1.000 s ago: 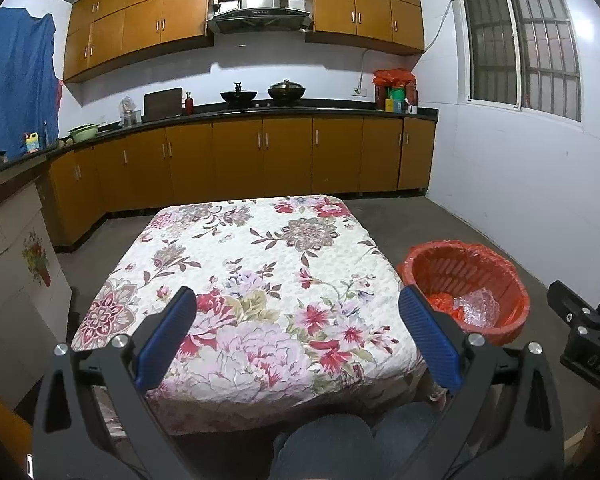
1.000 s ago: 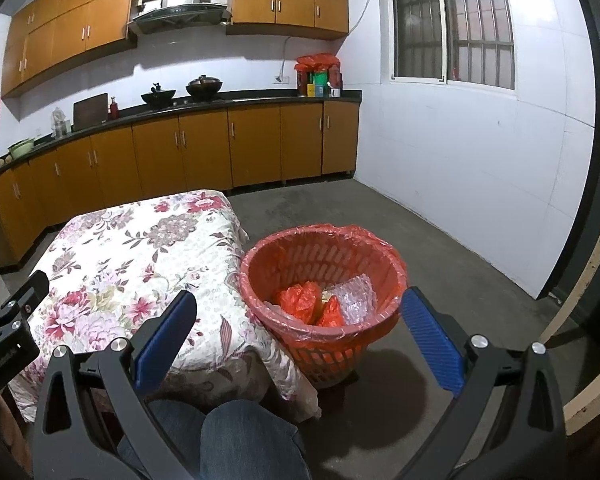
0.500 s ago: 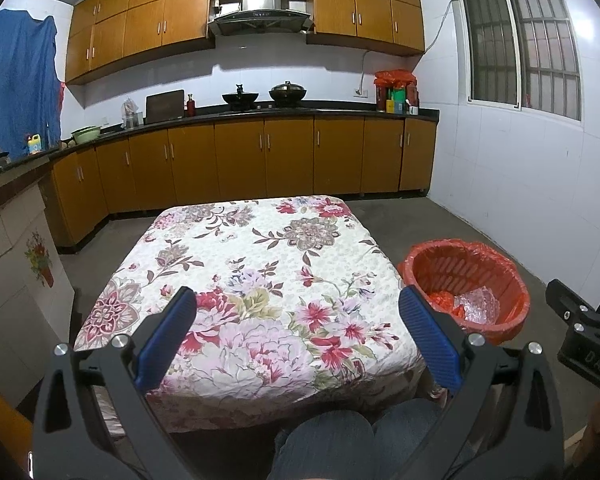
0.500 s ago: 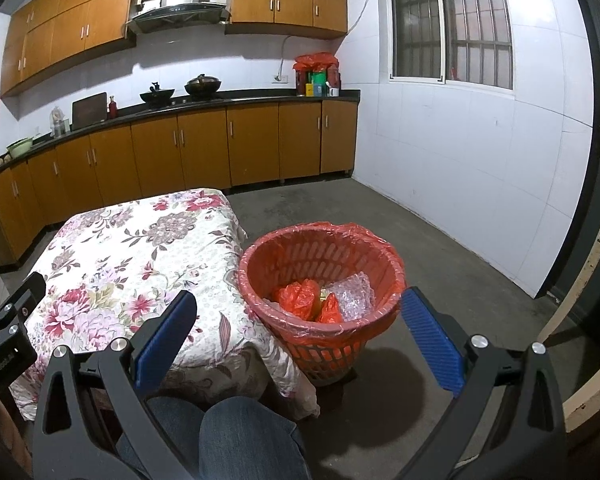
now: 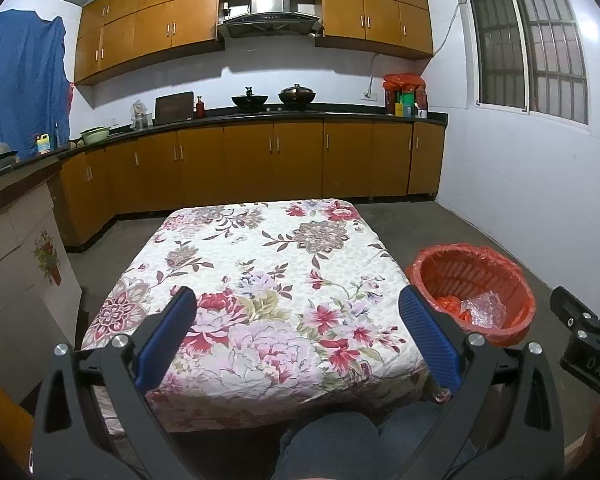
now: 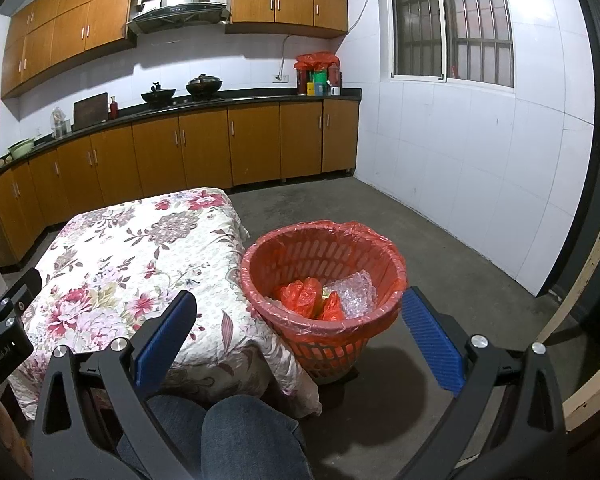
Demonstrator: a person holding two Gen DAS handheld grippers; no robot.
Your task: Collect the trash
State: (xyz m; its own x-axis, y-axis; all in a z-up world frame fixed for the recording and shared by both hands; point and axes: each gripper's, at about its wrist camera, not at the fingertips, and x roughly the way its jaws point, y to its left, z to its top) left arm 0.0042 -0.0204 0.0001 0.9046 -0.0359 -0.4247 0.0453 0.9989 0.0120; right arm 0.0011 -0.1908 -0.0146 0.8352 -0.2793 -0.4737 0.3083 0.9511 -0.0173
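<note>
A red basket (image 6: 324,276) lined with a red bag stands on the floor right of the table; it also shows in the left wrist view as the basket (image 5: 474,292). Inside lie crumpled red bags (image 6: 304,296) and clear plastic wrap (image 6: 352,292). My left gripper (image 5: 296,320) is open over the near end of the floral table (image 5: 260,264), nothing between its fingers. My right gripper (image 6: 298,320) is open, held above and in front of the basket, empty. No loose trash shows on the tablecloth.
Wooden kitchen cabinets (image 5: 260,164) and a dark counter with pans run along the far wall. A white tiled wall (image 6: 480,160) bounds the right side. The person's knees (image 6: 236,432) sit below the grippers. Grey floor (image 6: 440,248) lies around the basket.
Both views have risen slightly, so table and basket sit a little lower in frame. Both grippers stay open and empty.
</note>
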